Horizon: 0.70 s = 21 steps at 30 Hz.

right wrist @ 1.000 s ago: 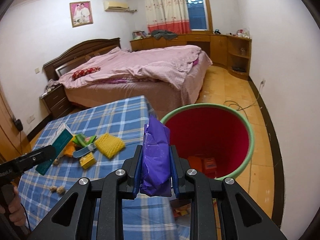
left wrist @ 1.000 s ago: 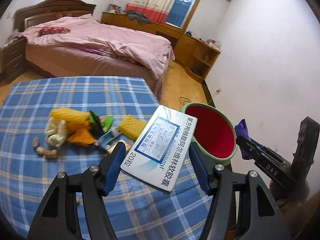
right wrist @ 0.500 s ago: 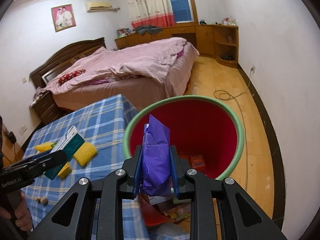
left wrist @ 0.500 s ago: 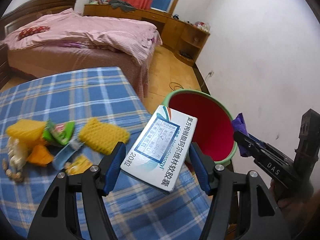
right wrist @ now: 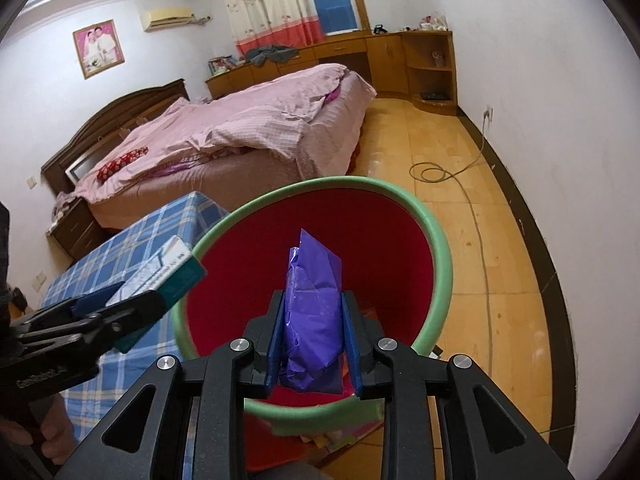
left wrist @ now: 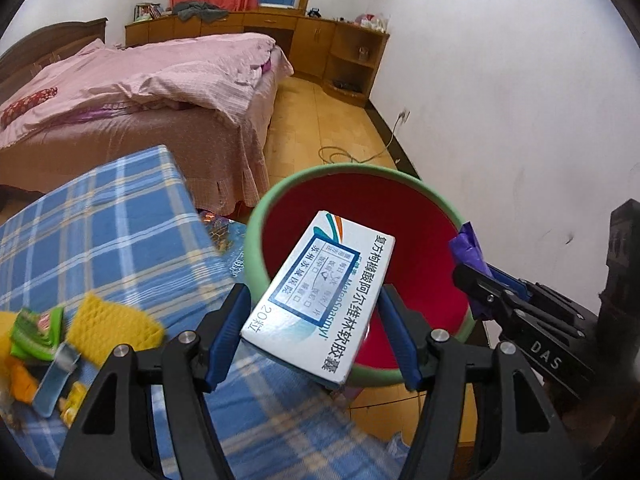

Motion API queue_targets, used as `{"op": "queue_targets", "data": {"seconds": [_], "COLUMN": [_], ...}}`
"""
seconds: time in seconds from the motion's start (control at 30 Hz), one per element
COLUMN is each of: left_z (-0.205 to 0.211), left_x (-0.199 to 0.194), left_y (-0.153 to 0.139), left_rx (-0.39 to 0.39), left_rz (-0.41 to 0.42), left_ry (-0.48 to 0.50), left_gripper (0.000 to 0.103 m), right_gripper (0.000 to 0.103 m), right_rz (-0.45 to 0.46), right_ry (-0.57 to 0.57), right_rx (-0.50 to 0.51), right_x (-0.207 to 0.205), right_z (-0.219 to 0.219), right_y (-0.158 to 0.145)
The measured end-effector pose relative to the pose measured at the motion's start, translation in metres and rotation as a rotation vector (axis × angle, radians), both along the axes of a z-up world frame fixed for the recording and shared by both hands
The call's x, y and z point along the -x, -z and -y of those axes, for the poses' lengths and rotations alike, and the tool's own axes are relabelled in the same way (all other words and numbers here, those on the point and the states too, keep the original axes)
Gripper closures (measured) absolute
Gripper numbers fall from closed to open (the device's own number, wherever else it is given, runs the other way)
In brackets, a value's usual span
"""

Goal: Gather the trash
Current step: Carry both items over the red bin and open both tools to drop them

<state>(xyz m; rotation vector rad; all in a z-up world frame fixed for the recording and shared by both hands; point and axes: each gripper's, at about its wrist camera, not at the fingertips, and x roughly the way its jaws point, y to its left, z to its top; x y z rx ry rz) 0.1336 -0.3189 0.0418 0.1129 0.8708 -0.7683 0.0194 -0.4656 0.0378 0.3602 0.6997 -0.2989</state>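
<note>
My left gripper (left wrist: 314, 334) is shut on a white medicine box (left wrist: 320, 300) with blue print and holds it over the near rim of a red bin with a green rim (left wrist: 280, 200). My right gripper (right wrist: 313, 338) is shut on a crumpled purple wrapper (right wrist: 312, 304) above the same bin (right wrist: 436, 240). The right gripper with the wrapper shows at the right of the left wrist view (left wrist: 480, 284). The left gripper with the box shows at the left of the right wrist view (right wrist: 120, 304).
A table with a blue plaid cloth (left wrist: 100, 232) stands left of the bin and carries a yellow sponge (left wrist: 112, 320), a green packet (left wrist: 36, 328) and other scraps. A pink bed (left wrist: 140, 92) lies behind. A cable (right wrist: 460, 176) lies on the wooden floor. A white wall is to the right.
Both grippers have moved right from over the table to above the bin, each still holding its item. The table trash has slid to the left edge of the left wrist view.
</note>
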Motion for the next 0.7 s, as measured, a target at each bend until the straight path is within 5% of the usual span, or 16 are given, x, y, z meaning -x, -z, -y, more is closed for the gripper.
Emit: {"op": "queue_targets", "data": {"seconds": [0.27,0.4,0.7], "left_z": [0.026,0.032,0.017], "left_x": [-0.006,-0.008,-0.006], "left_y": [0.017,0.023,0.020], "left_rx": [-0.050,-0.066,-0.036], "left_rz": [-0.001,-0.011,-0.037], "left_ry": [0.002,-0.002,-0.023], "left_gripper": [0.034,0.034,0.034], "right_gripper": [0.072,0.062,0.056], "right_rz": [0.018,0.028,0.043], "right_ry": [0.003,0.000,-0.013], "right_rx": [-0.042,-0.060,-0.097], "right_x": [-0.001,0.000,0.005], "right_z": [0.024,0.030,0.029], "right_y": [0.013,0.014,0.011]}}
